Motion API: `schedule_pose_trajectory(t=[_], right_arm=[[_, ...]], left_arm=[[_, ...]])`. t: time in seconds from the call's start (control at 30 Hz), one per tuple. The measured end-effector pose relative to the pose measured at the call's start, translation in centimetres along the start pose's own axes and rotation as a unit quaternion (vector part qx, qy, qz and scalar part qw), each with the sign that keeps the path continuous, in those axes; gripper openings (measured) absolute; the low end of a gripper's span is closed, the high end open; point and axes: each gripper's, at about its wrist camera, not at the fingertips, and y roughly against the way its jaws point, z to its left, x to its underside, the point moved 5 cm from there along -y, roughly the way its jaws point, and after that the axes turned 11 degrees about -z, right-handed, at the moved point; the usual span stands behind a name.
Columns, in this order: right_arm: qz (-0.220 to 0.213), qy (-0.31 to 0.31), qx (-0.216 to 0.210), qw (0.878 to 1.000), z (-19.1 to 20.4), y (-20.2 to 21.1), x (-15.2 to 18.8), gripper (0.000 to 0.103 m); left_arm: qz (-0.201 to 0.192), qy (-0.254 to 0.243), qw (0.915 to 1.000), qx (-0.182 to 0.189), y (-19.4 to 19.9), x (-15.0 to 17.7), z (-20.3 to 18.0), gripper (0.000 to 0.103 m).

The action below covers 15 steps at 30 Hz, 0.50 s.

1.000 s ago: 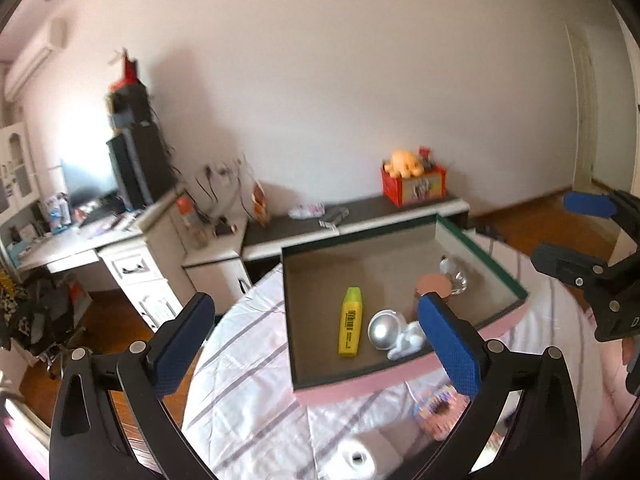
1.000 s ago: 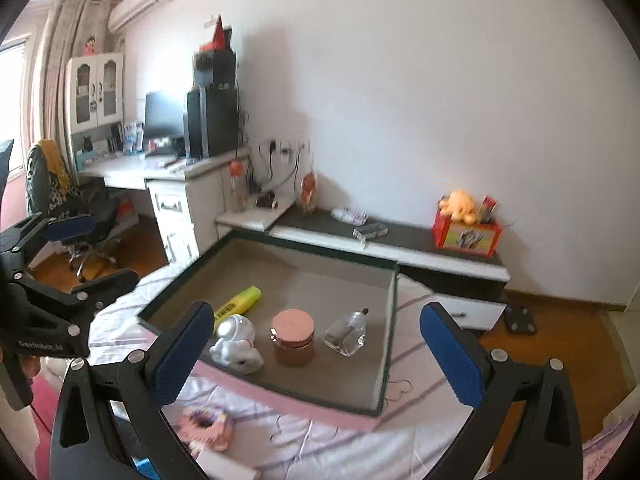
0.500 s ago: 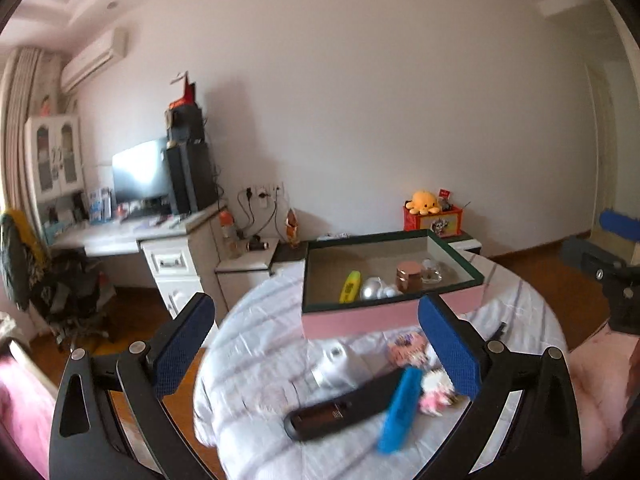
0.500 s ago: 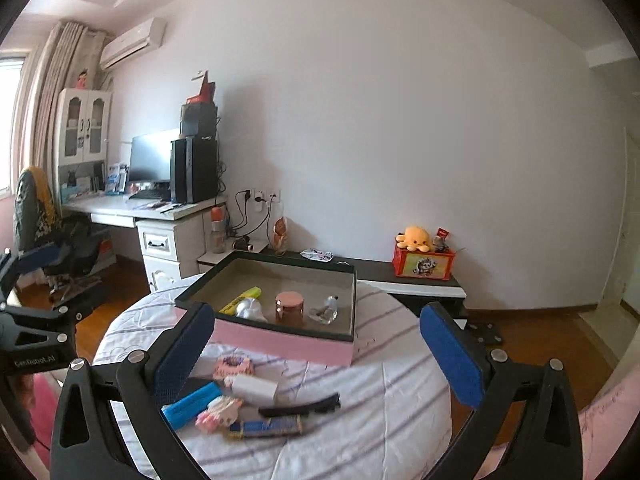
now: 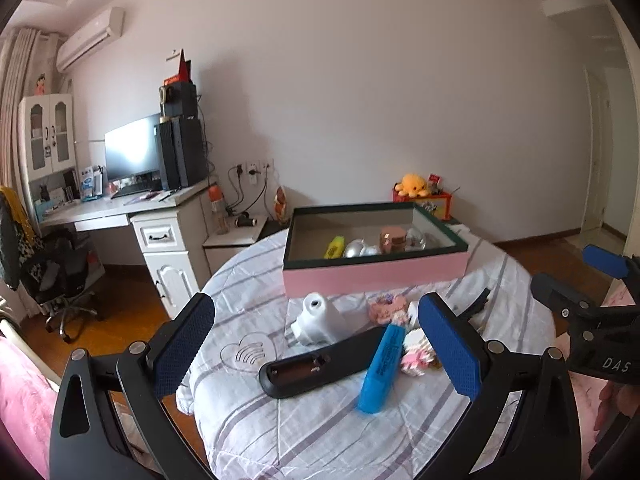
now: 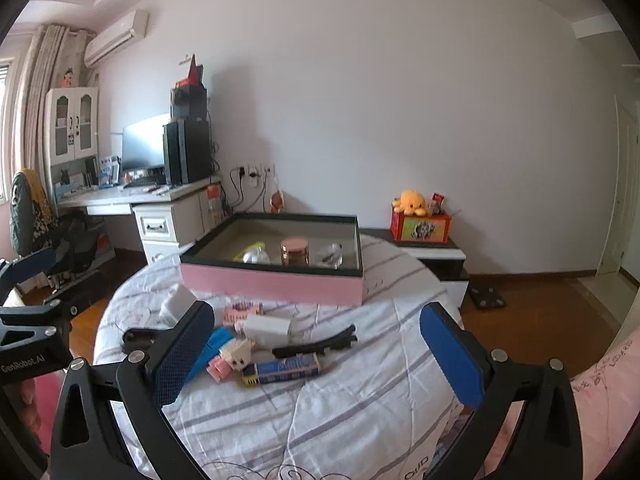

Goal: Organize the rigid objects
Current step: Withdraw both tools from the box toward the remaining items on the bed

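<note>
Pink-sided box (image 5: 374, 272) now sits far back on the table (image 5: 320, 432); we have pulled both tongs away from it. Left to right: our left tongs (image 5: 316, 344), released and empty, above the remote (image 5: 316, 368) and blue marker (image 5: 382, 368); our right tongs (image 6: 316, 354), likewise released (four items already boxed). Loose things await picking.

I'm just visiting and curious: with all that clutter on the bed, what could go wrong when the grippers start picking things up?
The blue marker lies across the black remote, so lifting one may drag the other. The small items sit bunched together on a soft quilt, so open fingers could catch a neighbour such as the pink block toy. The box already holds several items, so a dropped piece could knock the glass bottle.
</note>
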Motion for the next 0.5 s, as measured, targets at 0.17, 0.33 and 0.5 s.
schedule_pose_trajectory(t=[0.17,0.33,0.5], right_arm=[[0.034,-0.003,0.004,0.999,0.1,-1.2,2.3,0.103],[0.096,0.000,0.004,0.995,0.6,-3.5,5.4,0.103],[0.144,0.013,-0.010,0.990,1.9,-5.8,7.9,0.103]], left_arm=[[0.027,0.000,0.9996,0.004,-1.2,2.0,0.3,0.103],[0.055,0.004,0.9985,0.007,-2.6,3.8,0.7,0.103],[0.072,0.005,0.9973,0.014,-3.2,5.1,1.1,0.103]])
